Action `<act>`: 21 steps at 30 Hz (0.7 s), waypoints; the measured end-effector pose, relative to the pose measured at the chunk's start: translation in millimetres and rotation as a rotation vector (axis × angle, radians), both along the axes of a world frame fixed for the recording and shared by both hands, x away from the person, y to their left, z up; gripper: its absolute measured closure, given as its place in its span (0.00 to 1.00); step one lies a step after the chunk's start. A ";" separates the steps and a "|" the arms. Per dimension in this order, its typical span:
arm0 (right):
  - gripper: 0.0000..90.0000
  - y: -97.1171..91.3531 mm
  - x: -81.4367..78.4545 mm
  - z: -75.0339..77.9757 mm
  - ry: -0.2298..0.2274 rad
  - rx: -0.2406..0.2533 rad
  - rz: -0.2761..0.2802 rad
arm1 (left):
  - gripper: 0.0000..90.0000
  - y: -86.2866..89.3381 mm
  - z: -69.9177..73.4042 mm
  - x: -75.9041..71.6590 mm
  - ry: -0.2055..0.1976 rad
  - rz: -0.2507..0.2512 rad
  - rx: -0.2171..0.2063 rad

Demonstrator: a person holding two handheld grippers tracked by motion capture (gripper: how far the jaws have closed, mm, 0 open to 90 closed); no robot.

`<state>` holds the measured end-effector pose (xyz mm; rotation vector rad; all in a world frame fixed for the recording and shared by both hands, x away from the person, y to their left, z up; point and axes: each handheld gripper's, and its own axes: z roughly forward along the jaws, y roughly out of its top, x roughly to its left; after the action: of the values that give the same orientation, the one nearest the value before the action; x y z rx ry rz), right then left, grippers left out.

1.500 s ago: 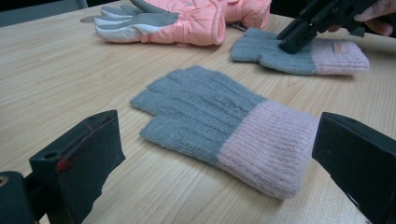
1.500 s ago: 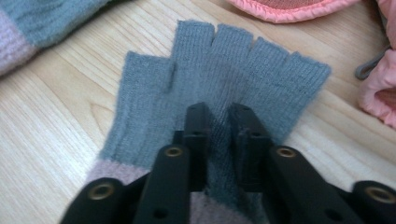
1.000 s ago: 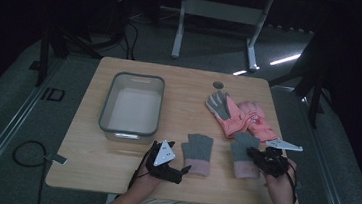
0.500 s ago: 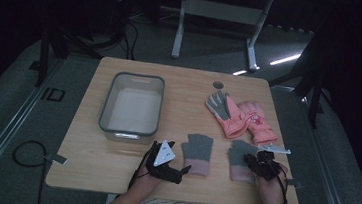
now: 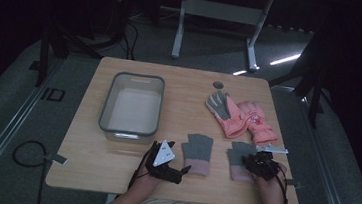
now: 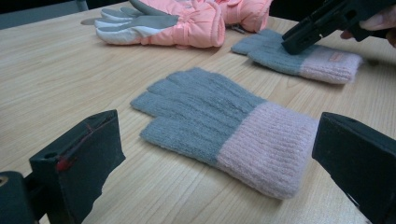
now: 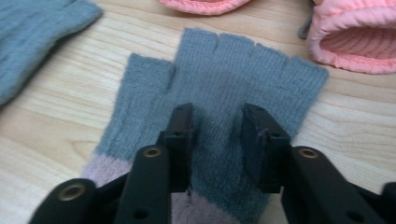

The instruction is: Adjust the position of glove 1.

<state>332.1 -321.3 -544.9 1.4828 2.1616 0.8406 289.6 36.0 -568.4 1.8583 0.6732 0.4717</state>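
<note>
Since a second ago the right gripper (image 5: 258, 164) has come down onto the right-hand grey glove (image 7: 219, 93), and its fingers have just been opening. They now stand partly apart, tips on the knit of the palm just above the pink cuff, with a strip of flat fabric between them but nothing pinched or lifted. I take it the person means to close on a fold of that knit next, which is why the fingers straddle the middle of the glove rather than an edge. The left gripper (image 5: 165, 163) waits near the front edge of the table (image 5: 185, 90), low and almost level, its fingers wide open and empty, aimed at the cuff of the other grey glove (image 6: 219, 126), which lies flat just ahead. Both grey gloves lie side by side, cuffs toward the person, apart from each other. Behind them the pink pair (image 5: 242, 119) lies overlapped, and the grey bin (image 5: 132, 102) sits empty to the left, probably where the gloves are bound.
</note>
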 end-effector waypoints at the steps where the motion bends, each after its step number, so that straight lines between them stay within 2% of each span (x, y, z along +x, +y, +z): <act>1: 0.68 -1.3 0.0 1.5 -0.007 -0.002 0.021 | 0.01 0.2 -0.1 -0.1 -0.001 0.001 -0.003; 4: 0.68 -5.2 -1.0 5.7 -0.026 -0.004 0.049 | 0.01 1.0 -0.1 -0.3 -0.004 0.005 -0.008; 5: 0.67 -6.9 -1.2 8.1 -0.033 -0.001 0.079 | 0.01 1.3 -0.1 0.0 -0.001 0.006 -0.011; 6: 0.66 -8.8 -1.5 12.3 -0.047 -0.007 0.132 | 0.01 1.3 -0.1 0.0 0.000 0.006 -0.011; 8: 0.65 -10.4 -0.8 15.5 -0.059 -0.014 0.191 | 0.01 1.2 -0.1 -0.2 -0.003 0.005 -0.010; 9: 0.65 -11.1 0.0 17.0 -0.067 -0.027 0.212 | 0.01 0.9 -0.1 -0.4 -0.004 0.005 -0.008; 11: 0.64 -12.0 2.0 18.8 -0.054 -0.045 0.240 | 0.01 0.7 -0.1 -0.6 -0.005 0.005 -0.007; 15: 0.63 -12.9 3.8 18.3 -0.046 -0.056 0.274 | 0.01 0.6 -0.1 -0.4 -0.004 0.007 -0.006; 21: 0.66 -15.5 4.7 10.2 -0.023 -0.037 0.265 | 0.01 0.7 -0.1 -0.6 -0.005 0.008 -0.007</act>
<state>336.8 -336.8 -534.8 1.1784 2.3772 0.8922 289.1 36.8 -568.5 1.8476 0.6786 0.4787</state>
